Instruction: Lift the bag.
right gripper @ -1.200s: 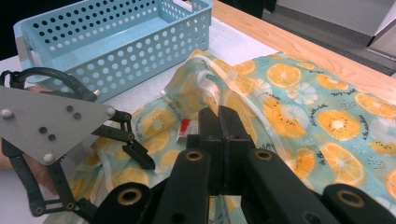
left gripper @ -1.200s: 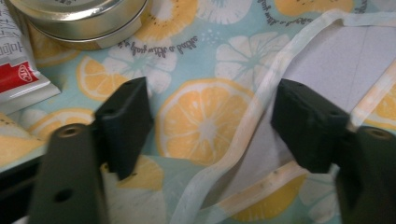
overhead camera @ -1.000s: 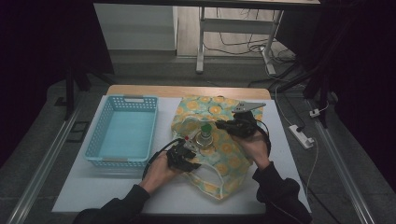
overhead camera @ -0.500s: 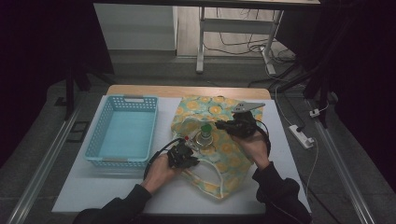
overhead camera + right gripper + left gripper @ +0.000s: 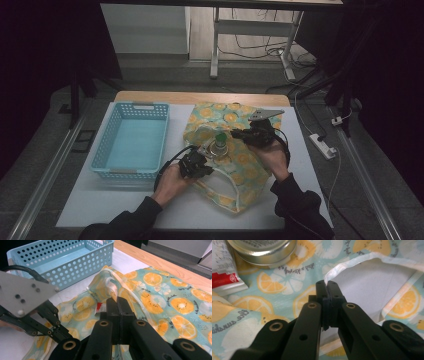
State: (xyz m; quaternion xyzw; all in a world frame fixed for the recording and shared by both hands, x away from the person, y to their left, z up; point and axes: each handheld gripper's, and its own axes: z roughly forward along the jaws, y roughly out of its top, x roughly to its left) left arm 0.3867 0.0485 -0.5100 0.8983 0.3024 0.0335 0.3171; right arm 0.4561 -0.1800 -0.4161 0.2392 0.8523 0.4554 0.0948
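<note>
Your left gripper (image 5: 327, 291) has just been closing its jaws, and they are now clamped on the white hem of the bag (image 5: 235, 150), at the edge of its opening. Your right gripper (image 5: 117, 305) has its jaws clamped on the same hem at the far side of the opening, lifting the cloth into a fold. The bag lies on the tabletop (image 5: 110, 200) just right of the basket (image 5: 131, 140). Inside the opening stands a jar (image 5: 218, 145), with a packet (image 5: 223, 272) just beside it.
</note>
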